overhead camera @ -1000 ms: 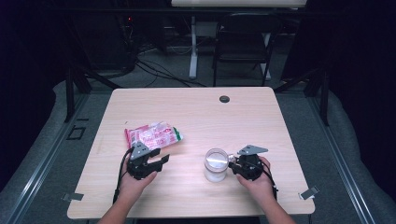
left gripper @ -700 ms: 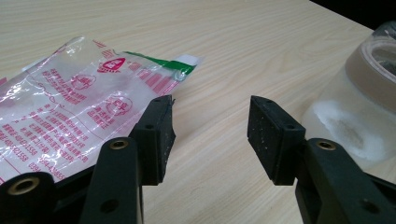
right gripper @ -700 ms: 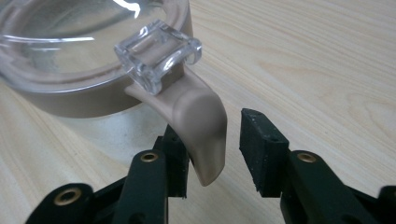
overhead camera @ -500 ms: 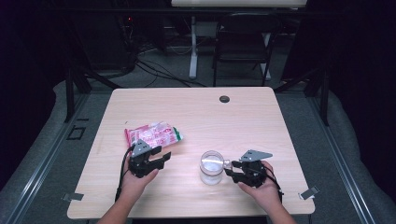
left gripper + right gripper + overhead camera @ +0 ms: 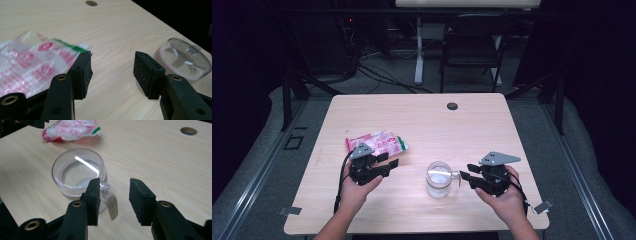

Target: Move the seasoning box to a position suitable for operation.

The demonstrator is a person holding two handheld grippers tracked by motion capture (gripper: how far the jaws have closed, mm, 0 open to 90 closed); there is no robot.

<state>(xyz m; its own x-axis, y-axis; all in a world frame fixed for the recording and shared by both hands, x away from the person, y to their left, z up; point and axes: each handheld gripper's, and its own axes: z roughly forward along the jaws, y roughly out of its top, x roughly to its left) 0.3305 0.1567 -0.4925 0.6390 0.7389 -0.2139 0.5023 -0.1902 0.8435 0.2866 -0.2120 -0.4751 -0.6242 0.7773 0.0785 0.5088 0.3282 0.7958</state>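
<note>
A clear glass mug (image 5: pixel 439 179) stands upright on the wooden table (image 5: pixel 422 120), its handle (image 5: pixel 110 203) pointing at my right gripper (image 5: pixel 465 175). In the right gripper view the handle lies between the jaws, close to the left pad (image 5: pixel 93 192), and neither pad presses on it. The right gripper (image 5: pixel 113 188) is open, and its jaws have just been closing. A red-and-white snack bag (image 5: pixel 374 142) lies left of the mug. My left gripper (image 5: pixel 389 161) hovers just in front of the bag, open, with only bare table between its pads (image 5: pixel 112 65). The bag (image 5: pixel 32 62) sits beyond its left jaw.
A round cable hole (image 5: pixel 452 106) sits near the table's far edge. A black chair (image 5: pixel 472 45) and a white desk leg (image 5: pixel 418 50) stand beyond the table. The mug (image 5: pixel 185 61) appears at the right of the left gripper view.
The right gripper has drawn back to the right and lifted off the mug's side, with the handle still between its jaws. The left gripper has risen slightly by the bag.
</note>
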